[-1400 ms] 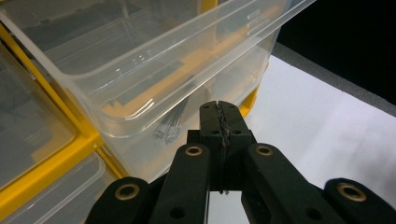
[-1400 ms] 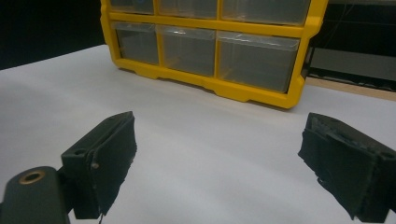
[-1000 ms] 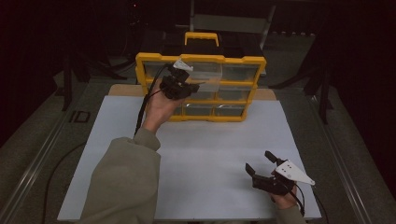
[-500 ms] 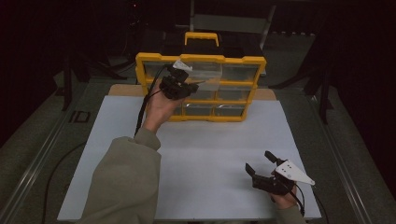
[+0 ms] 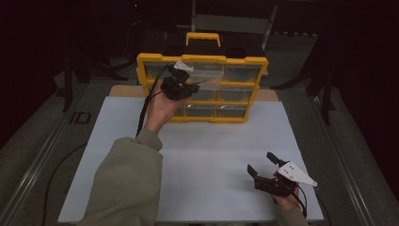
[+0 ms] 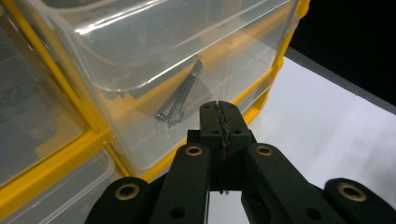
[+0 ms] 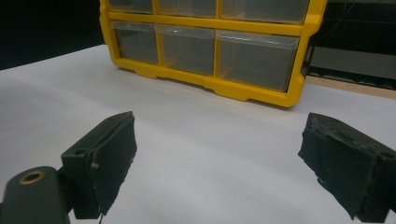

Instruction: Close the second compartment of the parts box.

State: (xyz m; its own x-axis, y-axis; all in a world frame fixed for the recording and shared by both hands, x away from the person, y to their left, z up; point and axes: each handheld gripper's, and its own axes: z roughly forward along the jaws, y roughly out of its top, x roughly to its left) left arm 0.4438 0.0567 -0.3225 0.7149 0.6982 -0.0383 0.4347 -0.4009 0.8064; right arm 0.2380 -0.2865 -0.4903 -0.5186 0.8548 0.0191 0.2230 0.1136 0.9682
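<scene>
Clear plastic drawer [image 6: 154, 70] juts from the yellow cabinet [image 5: 150, 63], the left gripper [image 6: 219, 109] just before it with jaws pressed together. The right gripper [image 7: 219, 163] rests low over the white table [image 5: 211, 141], jaws spread.

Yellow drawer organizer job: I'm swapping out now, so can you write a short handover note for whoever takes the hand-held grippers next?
Left hand-held gripper: jaws shut with nothing between them, raised in front of a clear drawer of the yellow drawer organizer.
Right hand-held gripper: open, holding nothing, low over the white sheet near the front right.
Things: the organizer stands upright at the far edge; a small metal piece lies inside that drawer.
Done: nothing visibly removed.
Left: probably opening the drawer and taking the piece out.
</scene>
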